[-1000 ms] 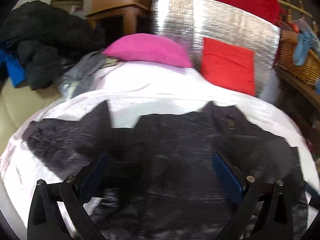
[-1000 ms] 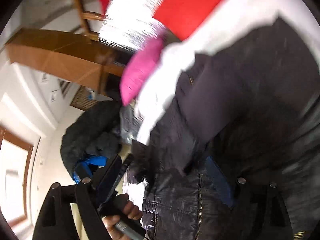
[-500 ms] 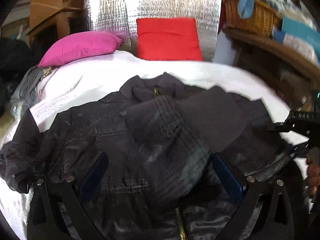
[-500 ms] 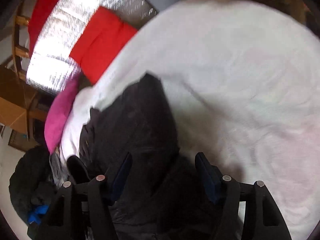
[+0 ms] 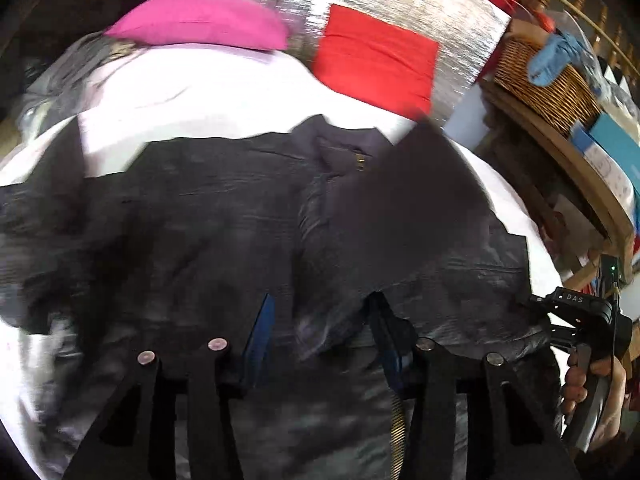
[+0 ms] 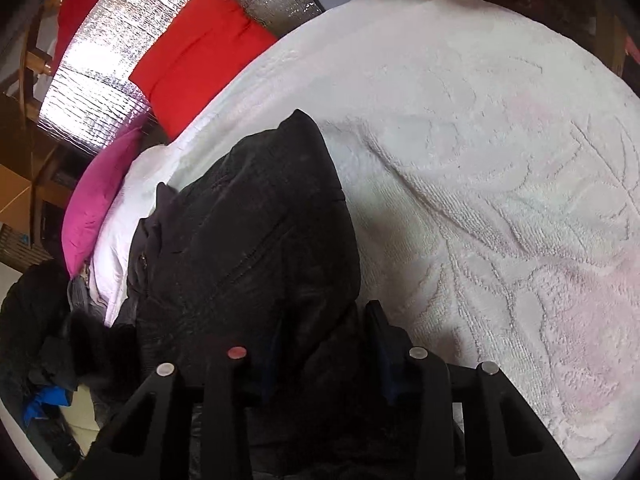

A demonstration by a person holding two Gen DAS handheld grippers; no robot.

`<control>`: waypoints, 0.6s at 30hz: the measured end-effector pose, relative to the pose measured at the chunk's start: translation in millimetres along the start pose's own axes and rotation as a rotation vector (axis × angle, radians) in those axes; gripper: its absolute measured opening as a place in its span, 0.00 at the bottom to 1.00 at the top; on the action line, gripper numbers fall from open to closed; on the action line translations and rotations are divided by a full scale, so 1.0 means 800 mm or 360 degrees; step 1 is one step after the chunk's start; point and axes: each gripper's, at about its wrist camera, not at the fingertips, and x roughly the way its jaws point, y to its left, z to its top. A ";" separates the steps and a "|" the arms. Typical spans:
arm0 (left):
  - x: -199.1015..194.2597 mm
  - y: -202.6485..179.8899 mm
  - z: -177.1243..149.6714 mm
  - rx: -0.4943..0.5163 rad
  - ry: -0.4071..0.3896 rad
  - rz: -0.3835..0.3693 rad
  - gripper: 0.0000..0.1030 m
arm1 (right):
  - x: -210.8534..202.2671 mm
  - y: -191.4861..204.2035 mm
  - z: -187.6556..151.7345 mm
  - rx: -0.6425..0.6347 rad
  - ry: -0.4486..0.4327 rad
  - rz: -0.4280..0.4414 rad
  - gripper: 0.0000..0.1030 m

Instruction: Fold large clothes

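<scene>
A large black quilted jacket (image 5: pixel 248 216) with a brass zip lies spread on a white textured bedspread (image 6: pixel 500 168), its collar toward a magenta pillow (image 5: pixel 200 20) and a red square cushion (image 5: pixel 376 60) that leans on a silver foil panel (image 5: pixel 420 4).

The left gripper (image 5: pixel 320 320) is low over the jacket's front with its jaws closing; a ridge of fabric rises between the blue pads, but whether they press on it I cannot tell. The right gripper (image 6: pixel 324 332) sits at the jacket's side edge, jaws closing around a bunched fold; contact is not clear there either.

A woven wicker basket (image 5: pixel 548 80) on a wooden shelf holds a light blue cloth (image 5: pixel 554 56).
</scene>
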 end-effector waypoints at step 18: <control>0.000 0.139 -0.008 -0.0642 0.0077 -0.0149 0.55 | 0.001 -0.006 -0.003 0.0045 -0.0004 -0.0001 0.57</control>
